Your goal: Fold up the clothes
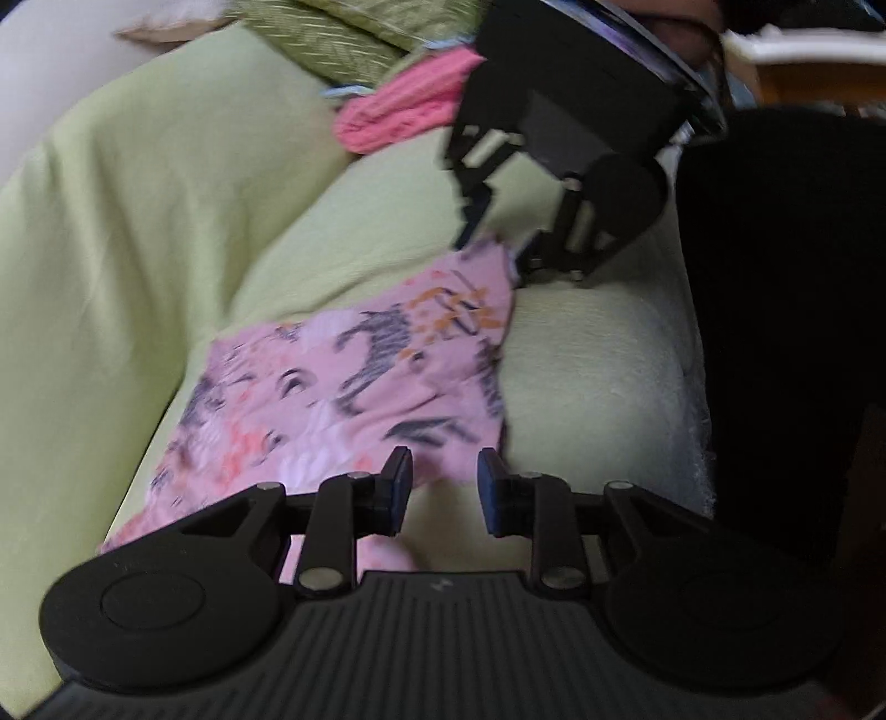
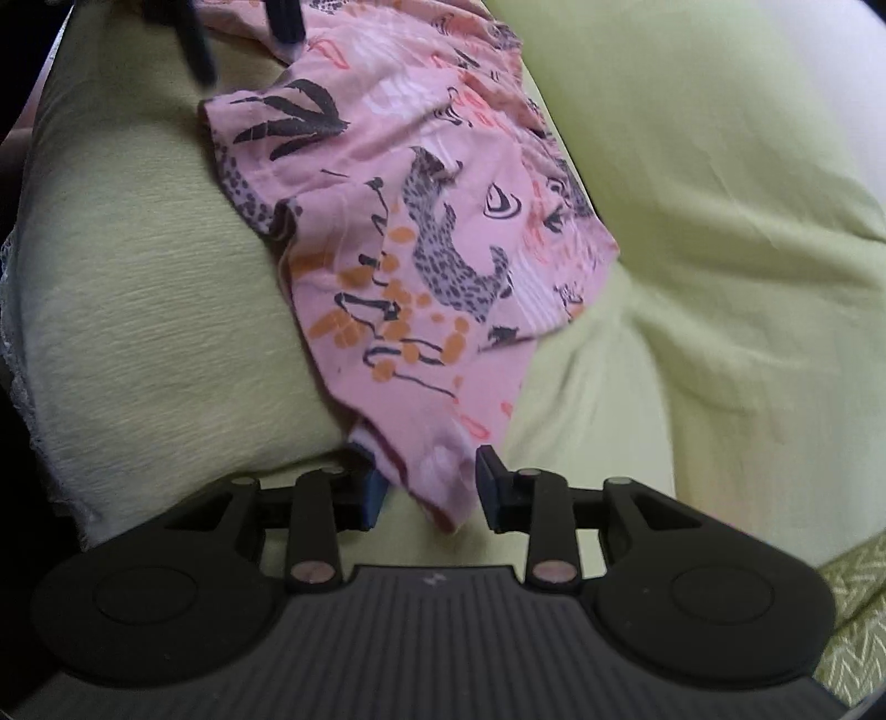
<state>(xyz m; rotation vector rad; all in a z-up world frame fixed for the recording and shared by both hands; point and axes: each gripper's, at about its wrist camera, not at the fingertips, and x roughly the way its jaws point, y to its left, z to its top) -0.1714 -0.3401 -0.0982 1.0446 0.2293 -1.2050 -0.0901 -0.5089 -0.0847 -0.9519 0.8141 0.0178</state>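
Garment: pink cotton garment printed with grey spotted cats, black leaves and orange dots (image 2: 421,232); lies crumpled and partly folded on the bedding, one long strip running between the two grippers.
Garment, left wrist view: the same pink garment (image 1: 354,387) stretches from the near gripper up toward the far one; picture blurred, print detail soft.
Support surface: pale green bed sheet (image 1: 138,232), creased, draped over soft humps; garment rests directly on it.
Pillow: pale yellow-green textured pillow with a lace edge (image 2: 144,310); touches the garment's left border in the right wrist view.
Left gripper: black two-finger gripper with blue pads (image 1: 444,487); jaws stand apart, nothing pressed between the pads. The garment's lower edge lies just behind the left pad; bare sheet shows in the gap.
Right gripper: black two-finger gripper with blue pads (image 2: 434,487); jaws stand apart. A corner of the garment hangs in the gap between the pads, which do not clamp it.
Right gripper, left wrist view: visible at upper right (image 1: 498,249), fingers spread, tips at the garment's far end.
Background items: coral-pink knitted cloth (image 1: 404,111) and green herringbone-patterned cushion (image 1: 332,39), both well apart from the garment.
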